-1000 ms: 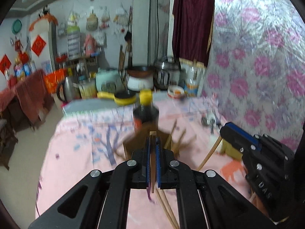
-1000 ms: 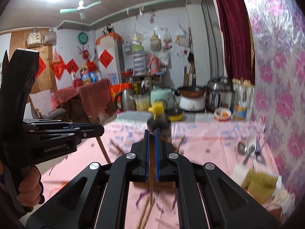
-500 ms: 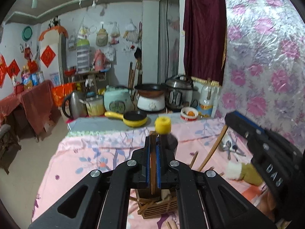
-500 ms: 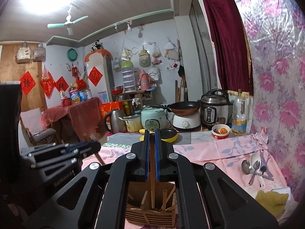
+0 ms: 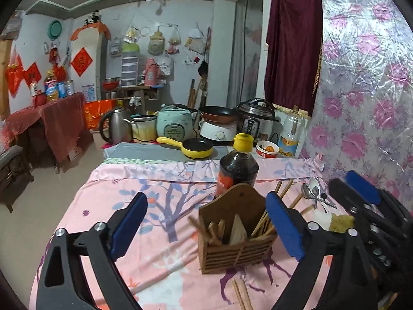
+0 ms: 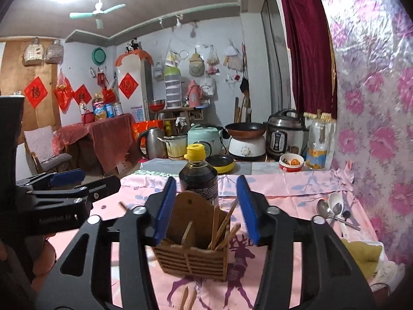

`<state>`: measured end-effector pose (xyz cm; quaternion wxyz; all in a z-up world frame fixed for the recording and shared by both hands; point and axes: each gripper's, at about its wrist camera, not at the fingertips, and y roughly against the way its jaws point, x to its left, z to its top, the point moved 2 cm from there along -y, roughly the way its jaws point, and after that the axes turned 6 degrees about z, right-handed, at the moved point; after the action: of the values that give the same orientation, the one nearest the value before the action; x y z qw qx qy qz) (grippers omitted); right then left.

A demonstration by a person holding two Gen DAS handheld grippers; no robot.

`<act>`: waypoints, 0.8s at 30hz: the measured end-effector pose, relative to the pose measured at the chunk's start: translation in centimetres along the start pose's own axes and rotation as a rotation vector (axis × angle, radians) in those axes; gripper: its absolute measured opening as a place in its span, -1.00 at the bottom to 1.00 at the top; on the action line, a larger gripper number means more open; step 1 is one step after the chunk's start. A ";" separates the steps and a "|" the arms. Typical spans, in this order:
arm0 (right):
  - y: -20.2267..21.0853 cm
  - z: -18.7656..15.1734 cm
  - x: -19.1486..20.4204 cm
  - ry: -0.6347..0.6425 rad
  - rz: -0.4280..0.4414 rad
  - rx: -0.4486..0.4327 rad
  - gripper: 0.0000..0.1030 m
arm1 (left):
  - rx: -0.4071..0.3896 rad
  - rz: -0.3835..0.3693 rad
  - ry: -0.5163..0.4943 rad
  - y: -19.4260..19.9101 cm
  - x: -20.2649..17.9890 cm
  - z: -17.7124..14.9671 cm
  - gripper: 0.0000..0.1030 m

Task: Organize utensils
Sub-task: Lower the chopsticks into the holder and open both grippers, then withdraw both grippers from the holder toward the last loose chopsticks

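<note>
The wooden utensil holder [image 5: 236,235] stands upright on the pink-clothed counter [image 5: 124,201], with chopsticks [image 6: 224,228] leaning inside it, some tilted out over its rim. Just behind it, close against its raised back board, is a dark sauce bottle [image 5: 238,169] with a yellow cap. A pair of loose chopsticks [image 5: 242,294] lies on the cloth just in front of the holder. The left claw [image 5: 206,228] is spread wide and opening, nothing gripped; its blue pads sit to either side of the holder without touching it. The right claw [image 6: 206,205] is moderately spread and opening too, empty, its pads flanking the holder's back board. Near the floral wall, metal spoons [image 6: 333,209] lie together beside a yellowish cloth [image 6: 364,253].
</note>
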<state>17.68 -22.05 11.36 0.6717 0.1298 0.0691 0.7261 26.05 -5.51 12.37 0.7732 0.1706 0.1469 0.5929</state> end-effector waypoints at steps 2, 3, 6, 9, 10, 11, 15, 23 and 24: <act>1.9 -0.5 0.3 0.001 -0.011 -0.027 0.49 | -0.004 0.020 -0.007 1.2 0.3 -1.0 0.87; 3.1 -1.1 0.4 -0.001 -0.018 -0.041 0.56 | -0.002 0.033 -0.010 1.8 0.5 -1.8 0.89; 5.2 -2.5 0.5 -0.008 -0.029 -0.051 0.65 | 0.031 0.056 -0.022 3.0 0.6 -4.7 0.89; 6.9 -5.4 0.4 -0.034 -0.054 -0.026 0.72 | 0.078 0.088 -0.040 3.6 0.6 -8.0 0.89; 7.2 -6.3 0.4 -0.043 -0.060 -0.012 0.72 | 0.098 0.107 -0.052 3.7 0.4 -9.5 0.89; 7.3 -7.1 0.3 -0.051 -0.065 0.005 0.72 | 0.123 0.124 -0.060 3.9 0.3 -11.1 0.89; 8.2 -11.2 -0.3 -0.093 -0.120 0.075 0.72 | 0.213 0.137 -0.045 4.5 0.2 -16.7 0.89; 7.3 -19.7 -1.0 -0.126 -0.173 0.285 0.72 | 0.270 0.178 -0.043 5.9 0.1 -24.4 0.89; 7.3 -20.5 -0.9 -0.105 -0.175 0.301 0.72 | 0.282 0.187 -0.052 5.7 0.1 -24.9 0.89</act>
<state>4.98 -22.03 -6.29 0.7080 0.2598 0.1528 0.6387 10.48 -1.85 -7.48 0.6865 0.3057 0.1918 0.6313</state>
